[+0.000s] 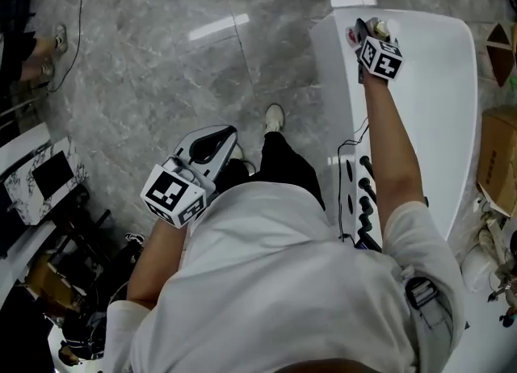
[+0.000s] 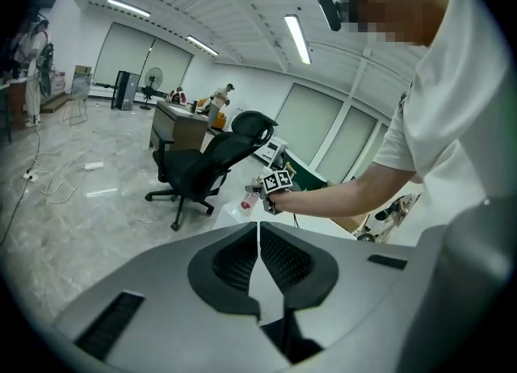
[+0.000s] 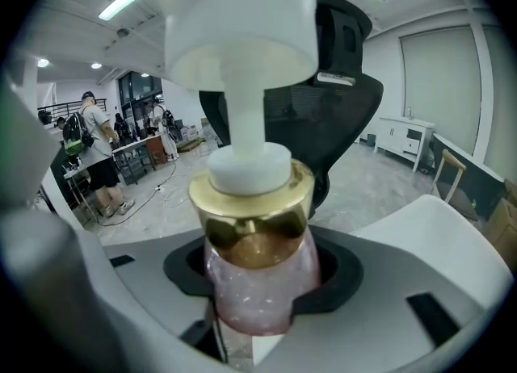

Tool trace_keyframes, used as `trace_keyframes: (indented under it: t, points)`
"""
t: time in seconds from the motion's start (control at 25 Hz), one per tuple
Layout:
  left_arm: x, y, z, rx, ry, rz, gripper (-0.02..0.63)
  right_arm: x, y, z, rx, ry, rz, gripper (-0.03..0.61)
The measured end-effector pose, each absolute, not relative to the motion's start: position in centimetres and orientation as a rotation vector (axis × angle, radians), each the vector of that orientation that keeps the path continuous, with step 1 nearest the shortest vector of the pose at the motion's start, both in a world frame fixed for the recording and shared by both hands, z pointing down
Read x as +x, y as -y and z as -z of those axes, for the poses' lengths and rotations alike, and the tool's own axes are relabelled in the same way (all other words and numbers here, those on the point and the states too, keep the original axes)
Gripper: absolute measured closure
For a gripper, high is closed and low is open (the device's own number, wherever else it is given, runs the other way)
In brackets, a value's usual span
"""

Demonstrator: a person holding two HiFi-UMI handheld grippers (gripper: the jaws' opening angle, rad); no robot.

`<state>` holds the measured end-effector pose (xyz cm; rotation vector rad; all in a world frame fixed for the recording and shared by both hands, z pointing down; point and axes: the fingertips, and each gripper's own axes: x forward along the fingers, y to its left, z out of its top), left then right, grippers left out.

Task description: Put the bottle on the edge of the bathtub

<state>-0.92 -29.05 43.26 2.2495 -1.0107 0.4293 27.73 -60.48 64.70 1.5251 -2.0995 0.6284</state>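
R gripper is seen at arm's stretch over the far left corner of the white bathtub, w/ its marker cube facing up in the head view. Its jaws are clenched on the bottle. In the right gripper view the pink, glittery body is wedged between the two dark pads, and the gold collar and white pump head stand above them, approx. upright. The bottle is thus held at the tub's far left corner, above the flat rim. Whether its base touches the rim can't be told, as the base is hidden in every view. In the left gripper view the same bottle is shown small, sticking out past the R gripper's cube, w/ the white tub edge just below it.

L gripper is held well apart from the tub, at the person's left side over the grey marble floor. Its jaws are pressed together w/ only a thin slit between the pads, and nothing is gripped.

A row of dark items w/ a cable is laid on the rim's near left part, close to the person's right shoulder. A black office chair is stood on the floor beyond the tub's far end. A cardboard box is set by the tub's right side.
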Motion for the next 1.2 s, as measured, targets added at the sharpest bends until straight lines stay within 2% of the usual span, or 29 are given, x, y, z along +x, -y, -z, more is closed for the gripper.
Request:
trace_keyframes:
  t: [0.4,1.0,1.2]
  points:
    - [-1.5,30.0,-45.4,2.197,1.028,-0.481,0.589,27.5,65.6,-68.3,1.596,2.071,-0.624,0.356]
    - [-2.0,30.7,-46.2,2.175,1.009,-0.474,0.59,26.3,65.9,-69.2,1.582,2.047,-0.515,0.347]
    - [-1.8,30.5,-46.1,2.194,0.992,-0.461,0.589,26.3,65.6,-69.1,1.581,2.058,-0.533,0.304]
